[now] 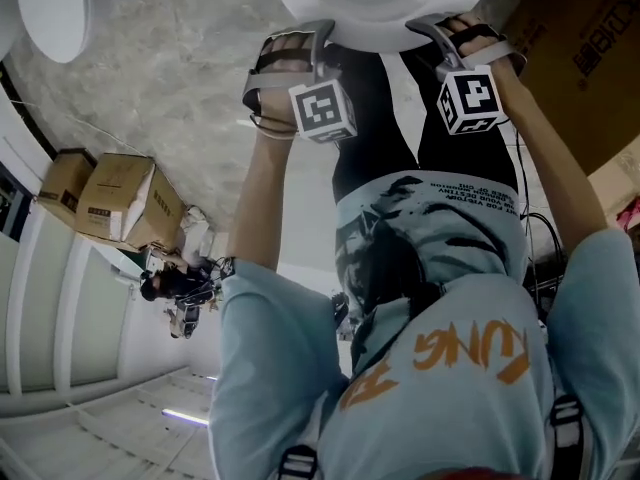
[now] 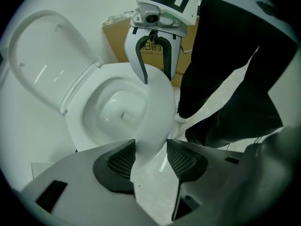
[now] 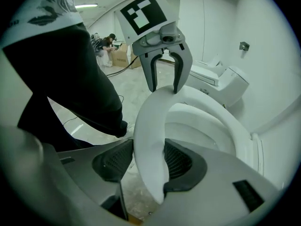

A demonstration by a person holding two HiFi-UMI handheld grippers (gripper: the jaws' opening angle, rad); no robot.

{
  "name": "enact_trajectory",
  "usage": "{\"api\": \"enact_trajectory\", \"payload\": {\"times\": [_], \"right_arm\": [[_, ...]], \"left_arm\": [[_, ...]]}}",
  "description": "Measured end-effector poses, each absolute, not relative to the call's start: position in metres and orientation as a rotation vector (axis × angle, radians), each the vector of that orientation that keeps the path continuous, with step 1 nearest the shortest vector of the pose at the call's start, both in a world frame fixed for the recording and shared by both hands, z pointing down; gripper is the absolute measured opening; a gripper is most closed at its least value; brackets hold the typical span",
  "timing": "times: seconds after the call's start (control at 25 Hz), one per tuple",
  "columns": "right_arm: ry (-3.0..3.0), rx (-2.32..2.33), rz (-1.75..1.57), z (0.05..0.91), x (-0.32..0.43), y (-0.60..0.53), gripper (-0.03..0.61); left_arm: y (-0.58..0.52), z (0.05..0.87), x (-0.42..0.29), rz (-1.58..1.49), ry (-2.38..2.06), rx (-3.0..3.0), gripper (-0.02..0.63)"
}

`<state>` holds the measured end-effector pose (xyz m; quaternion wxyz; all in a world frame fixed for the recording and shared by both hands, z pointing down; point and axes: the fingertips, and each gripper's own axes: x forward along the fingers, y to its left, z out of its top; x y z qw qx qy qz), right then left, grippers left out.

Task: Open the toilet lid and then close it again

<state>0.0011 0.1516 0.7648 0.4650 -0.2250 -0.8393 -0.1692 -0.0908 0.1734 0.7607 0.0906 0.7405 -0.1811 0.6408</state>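
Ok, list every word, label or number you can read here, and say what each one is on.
"KUNG": orange letters, upside down, on the person's shirt; the orange letters beside them are creased and unreadable.
Small black print on the shirt's hem: too small to read.
Print on the cardboard box: cut off, unreadable.
Marker cubes: patterns only, no words.

The toilet seat (image 3: 150, 126) and lid (image 2: 42, 55) are smooth, glossy white and catch the light. The left gripper (image 2: 151, 147) is matt grey plastic, and its dark pads (image 2: 120, 161) have a fine grid texture. The boxes (image 1: 125, 203) are matt brown cardboard. The floor (image 1: 180, 88) looks like mottled stone.
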Motion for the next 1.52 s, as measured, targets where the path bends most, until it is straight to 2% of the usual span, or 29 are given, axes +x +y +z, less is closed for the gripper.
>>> {"api": "enact_trajectory", "payload": {"times": [0.44,0.84,0.88,0.96,1.0,1.16,1.32,1.52], "right_arm": [[-1.969,-0.537,-0.482,0.835,-0.001,0.160,0.225],[-1.950,-0.522,-0.432,0.838,0.002,0.164,0.224],[-1.950,-0.516,-0.388,0.834,0.002,0.165,0.222],[-1.975,-0.473,-0.305,0.819,-0.003,0.160,0.182],[-1.997,-0.434,-0.278,0.811,-0.007,0.152,0.150],[-2.088,-0.226,-0.169,0.769,-0.021,0.115,0.063],[-2.178,0.051,0.013,0.719,-0.035,0.064,0.014],[-2.274,0.375,0.190,0.643,-0.027,-0.005,0.014]], "left_arm": [[0.185,0.843,-0.099,2.003,-0.528,2.121,0.224],[0.188,0.844,-0.096,1.965,-0.541,2.096,0.223],[0.188,0.838,-0.095,1.946,-0.525,2.095,0.213],[0.178,0.821,-0.095,1.900,-0.563,2.121,0.113],[0.167,0.809,-0.095,1.867,-0.624,2.133,0.087],[0.109,0.755,-0.097,1.665,-0.936,2.124,0.047],[0.050,0.700,-0.102,1.473,-1.197,2.106,0.026],[-0.014,0.624,-0.088,1.352,-1.348,2.168,0.026]]}}
